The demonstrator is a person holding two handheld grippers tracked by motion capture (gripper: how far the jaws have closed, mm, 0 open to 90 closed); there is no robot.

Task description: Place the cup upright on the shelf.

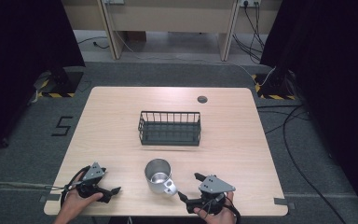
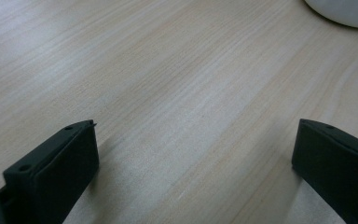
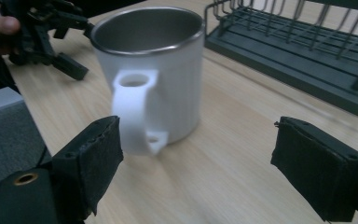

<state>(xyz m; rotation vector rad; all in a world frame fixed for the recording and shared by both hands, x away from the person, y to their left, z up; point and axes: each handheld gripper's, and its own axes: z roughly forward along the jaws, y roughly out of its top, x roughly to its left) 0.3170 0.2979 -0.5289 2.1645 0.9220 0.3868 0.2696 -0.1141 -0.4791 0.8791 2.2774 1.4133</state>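
Pale wood-grain laminate covers the rectangular table [image 1: 121, 121], which stands on grey carpet between black curtains. Near its front edge sits a white mug with a steel-lined inside and a chunky white handle [image 1: 158, 176]; the handle points toward the right gripper [image 1: 188, 186], whose jaws are spread wide with nothing between them. In the right gripper view the mug's handle [image 3: 135, 112] lies just beyond the left-hand jaw, close but apart from it. Behind the mug, at the table's middle, stands a dark wire rack with a flat tray base [image 1: 169, 128], with open table between the two. A small round grey cap [image 1: 202, 99] is set into the tabletop near the far edge. The left gripper [image 1: 114, 192] rests low at the front left corner, well apart from the mug, jaws wide open and holding nothing. On the carpet left of the table a black figure "5" [image 1: 62, 126] is marked.
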